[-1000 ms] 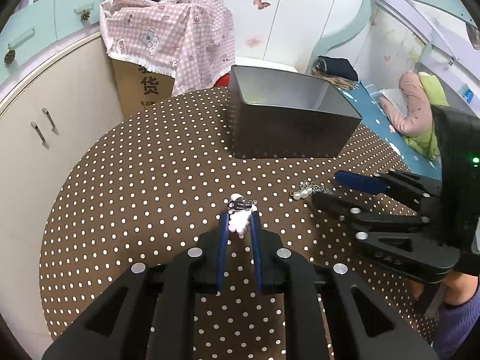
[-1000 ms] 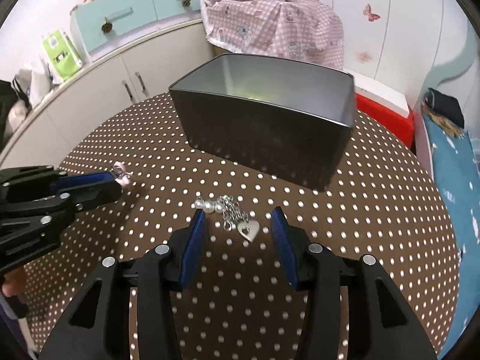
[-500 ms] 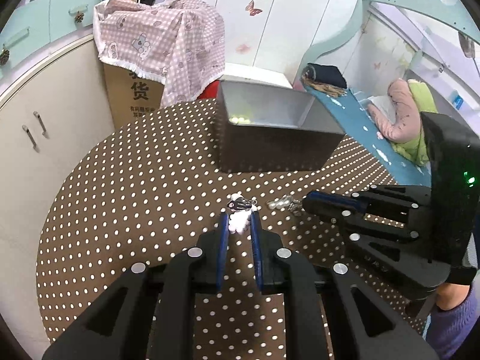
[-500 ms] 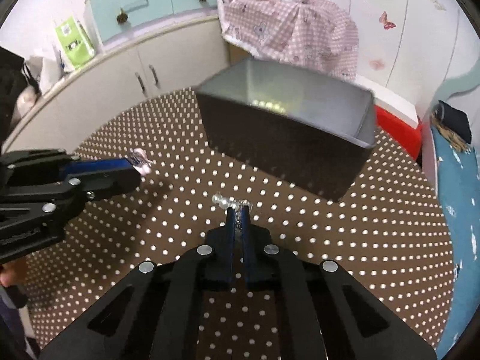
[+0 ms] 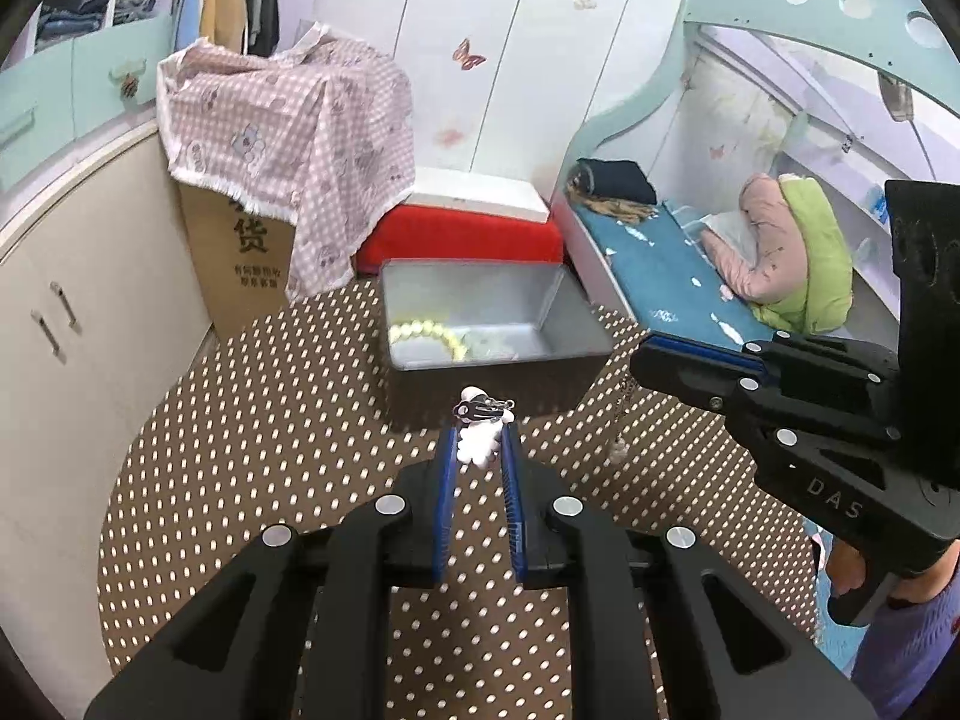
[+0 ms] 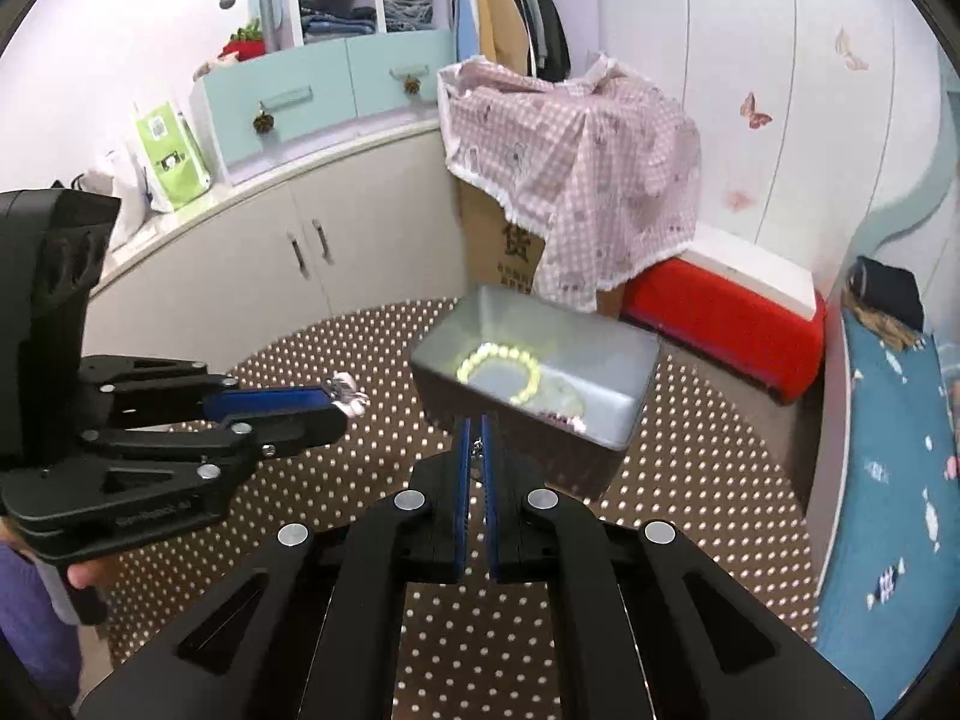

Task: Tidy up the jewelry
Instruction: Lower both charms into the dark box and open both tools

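My left gripper (image 5: 478, 441) is shut on a white bead ornament (image 5: 477, 447) with a small metal clasp, held above the dotted table short of the grey metal tin (image 5: 540, 343). The left gripper also shows in the right wrist view (image 6: 336, 399). My right gripper (image 6: 475, 441) is shut on a silver chain (image 6: 478, 450), which hangs down with a pearl end in the left wrist view (image 5: 621, 414). The right gripper (image 5: 645, 354) hovers at the tin's right side. The tin (image 6: 630, 360) holds a yellow-green bead bracelet (image 6: 498, 369) and other small pieces.
A round table with a brown white-dotted cloth (image 5: 252, 420) carries the tin. Behind it are a cardboard box under a pink checked cloth (image 5: 288, 138), a red-and-white box (image 5: 462, 228), cabinets (image 6: 240, 264) at the left and a bed (image 5: 690, 264) at the right.
My right gripper closed on the silver chain and lifted it off the table. Both grippers rose with their pieces and now look down into the tin.
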Demonstrator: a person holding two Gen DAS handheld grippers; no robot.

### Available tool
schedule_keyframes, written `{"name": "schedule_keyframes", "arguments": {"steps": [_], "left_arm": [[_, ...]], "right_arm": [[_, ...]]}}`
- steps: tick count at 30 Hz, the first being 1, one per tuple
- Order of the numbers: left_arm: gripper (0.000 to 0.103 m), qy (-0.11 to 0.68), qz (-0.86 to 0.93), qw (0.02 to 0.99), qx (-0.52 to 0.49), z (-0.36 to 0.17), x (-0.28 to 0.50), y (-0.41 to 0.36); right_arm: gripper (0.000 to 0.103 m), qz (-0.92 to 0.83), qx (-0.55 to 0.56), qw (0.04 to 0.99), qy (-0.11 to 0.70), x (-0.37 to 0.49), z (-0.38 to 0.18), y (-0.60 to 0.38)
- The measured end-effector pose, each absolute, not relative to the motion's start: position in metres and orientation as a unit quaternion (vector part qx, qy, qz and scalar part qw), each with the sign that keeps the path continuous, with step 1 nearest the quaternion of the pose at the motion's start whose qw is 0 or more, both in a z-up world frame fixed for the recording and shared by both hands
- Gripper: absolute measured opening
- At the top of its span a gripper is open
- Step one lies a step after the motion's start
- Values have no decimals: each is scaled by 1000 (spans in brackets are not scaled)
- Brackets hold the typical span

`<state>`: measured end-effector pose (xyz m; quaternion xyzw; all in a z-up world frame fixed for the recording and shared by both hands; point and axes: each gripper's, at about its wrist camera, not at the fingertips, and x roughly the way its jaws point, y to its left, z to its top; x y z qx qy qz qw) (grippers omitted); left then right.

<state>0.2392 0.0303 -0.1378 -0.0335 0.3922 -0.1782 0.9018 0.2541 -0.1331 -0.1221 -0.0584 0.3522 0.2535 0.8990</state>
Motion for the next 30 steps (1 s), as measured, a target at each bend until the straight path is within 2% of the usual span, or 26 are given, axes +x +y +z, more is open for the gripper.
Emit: {"name": "schedule_keyframes", "arguments": {"steps": [13, 20, 30], "left_arm": [[13, 388, -183, 903, -16, -104, 294, 9], [13, 412, -169, 895, -23, -124, 326, 0], [13, 445, -151, 883, -18, -163, 344, -7]], "right_arm": [[4, 227, -64, 923, 305, 286, -64, -143], [4, 223, -48, 924, 306, 311, -70, -143], [4, 230, -45, 913, 334, 332, -110, -133]]}}
